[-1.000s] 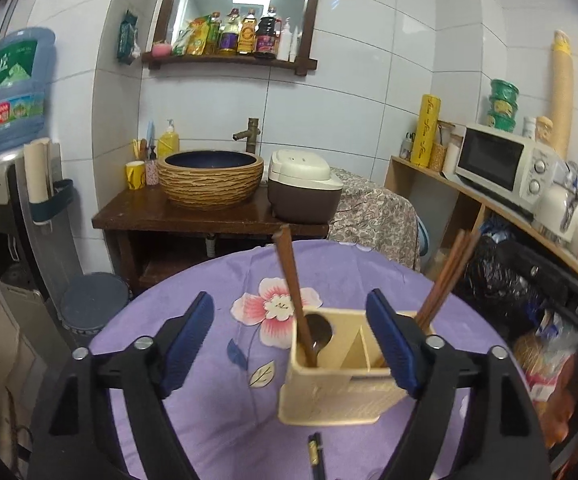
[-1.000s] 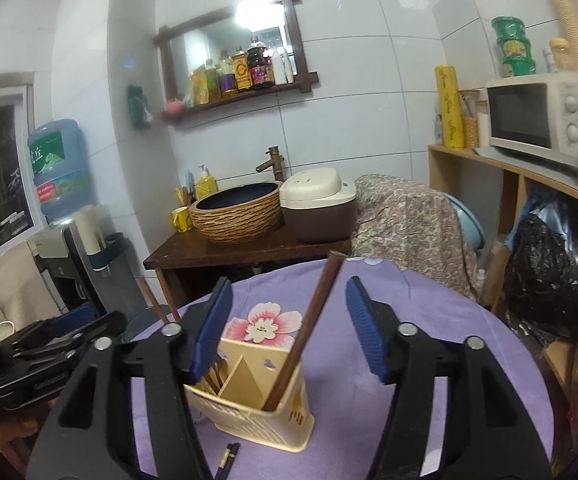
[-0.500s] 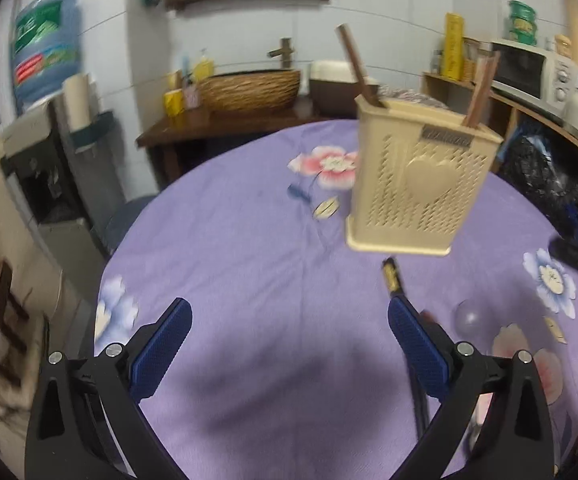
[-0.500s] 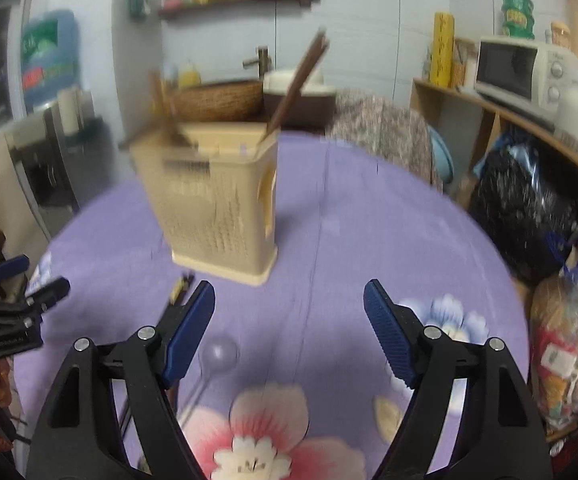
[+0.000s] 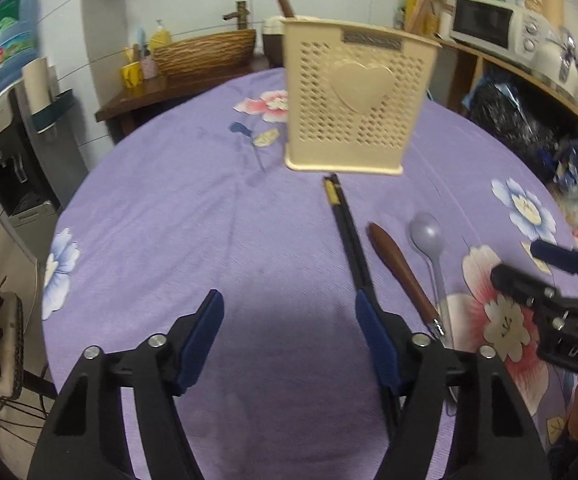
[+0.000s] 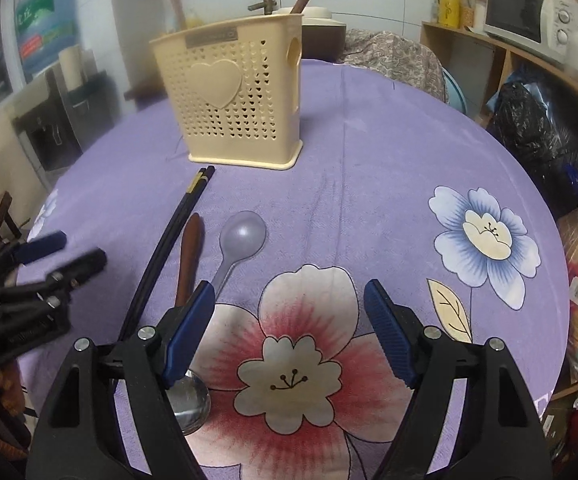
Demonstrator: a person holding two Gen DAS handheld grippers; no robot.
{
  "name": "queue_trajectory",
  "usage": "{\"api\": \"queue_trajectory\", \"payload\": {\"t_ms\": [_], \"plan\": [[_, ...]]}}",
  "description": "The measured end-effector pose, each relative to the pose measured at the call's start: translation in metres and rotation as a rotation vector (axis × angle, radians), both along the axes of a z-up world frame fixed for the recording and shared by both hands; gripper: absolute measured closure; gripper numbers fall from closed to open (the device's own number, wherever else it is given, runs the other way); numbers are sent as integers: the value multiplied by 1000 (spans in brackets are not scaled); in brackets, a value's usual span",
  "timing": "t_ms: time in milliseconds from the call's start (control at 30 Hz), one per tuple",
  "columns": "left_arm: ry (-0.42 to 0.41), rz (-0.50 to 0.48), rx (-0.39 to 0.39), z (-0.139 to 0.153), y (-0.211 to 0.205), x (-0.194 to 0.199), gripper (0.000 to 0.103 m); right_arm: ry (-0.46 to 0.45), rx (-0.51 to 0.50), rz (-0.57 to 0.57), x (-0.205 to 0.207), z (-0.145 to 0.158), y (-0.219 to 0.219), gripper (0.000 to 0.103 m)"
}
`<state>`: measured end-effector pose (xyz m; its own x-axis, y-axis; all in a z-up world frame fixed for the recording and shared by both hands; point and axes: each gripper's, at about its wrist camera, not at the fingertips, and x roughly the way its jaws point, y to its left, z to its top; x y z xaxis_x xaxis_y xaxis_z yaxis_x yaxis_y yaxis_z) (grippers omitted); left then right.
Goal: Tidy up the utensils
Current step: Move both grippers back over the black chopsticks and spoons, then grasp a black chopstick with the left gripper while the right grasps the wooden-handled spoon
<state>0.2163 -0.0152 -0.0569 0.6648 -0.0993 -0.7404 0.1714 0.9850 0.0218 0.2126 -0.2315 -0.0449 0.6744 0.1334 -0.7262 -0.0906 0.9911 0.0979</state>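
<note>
A cream perforated utensil holder (image 5: 353,100) (image 6: 237,96) stands on the purple flowered tablecloth with brown handles sticking out of its top. In front of it lie black chopsticks (image 5: 347,232) (image 6: 165,236), a brown-handled metal spoon (image 5: 399,268) (image 6: 189,256) and a pale plastic spoon (image 5: 429,240) (image 6: 239,240). My left gripper (image 5: 289,328) hangs low over bare cloth, left of the chopsticks, jaws closing with nothing between them. My right gripper (image 6: 287,320) stands open over a printed red flower, just right of the spoons, holding nothing.
The round table's edge (image 5: 69,208) curves at the left, with a water dispenser (image 5: 5,128) and chair beyond. A wooden shelf with a microwave (image 5: 493,24) and bags (image 6: 537,128) flanks the right. A basin stand (image 5: 205,56) sits behind the table.
Both grippers dropped from above the holder to just over the cloth in front of it. The utensils on the table came into view. The left jaws widened, then narrowed.
</note>
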Motion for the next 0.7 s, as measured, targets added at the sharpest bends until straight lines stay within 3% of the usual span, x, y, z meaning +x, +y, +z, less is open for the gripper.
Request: {"api": "queue_trajectory", "payload": {"t_ms": [400,633,700], "plan": [[67,-34,9,-20,-17,0,48,8,41,-9,-2,-1,-9,26],[88,6,31,-21,-9,4,48,10,43,-11,-2,-1,-12,26],[96,14,-11,-21,-5,6,48,7,48,-10,-2,-1,-11,26]]}}
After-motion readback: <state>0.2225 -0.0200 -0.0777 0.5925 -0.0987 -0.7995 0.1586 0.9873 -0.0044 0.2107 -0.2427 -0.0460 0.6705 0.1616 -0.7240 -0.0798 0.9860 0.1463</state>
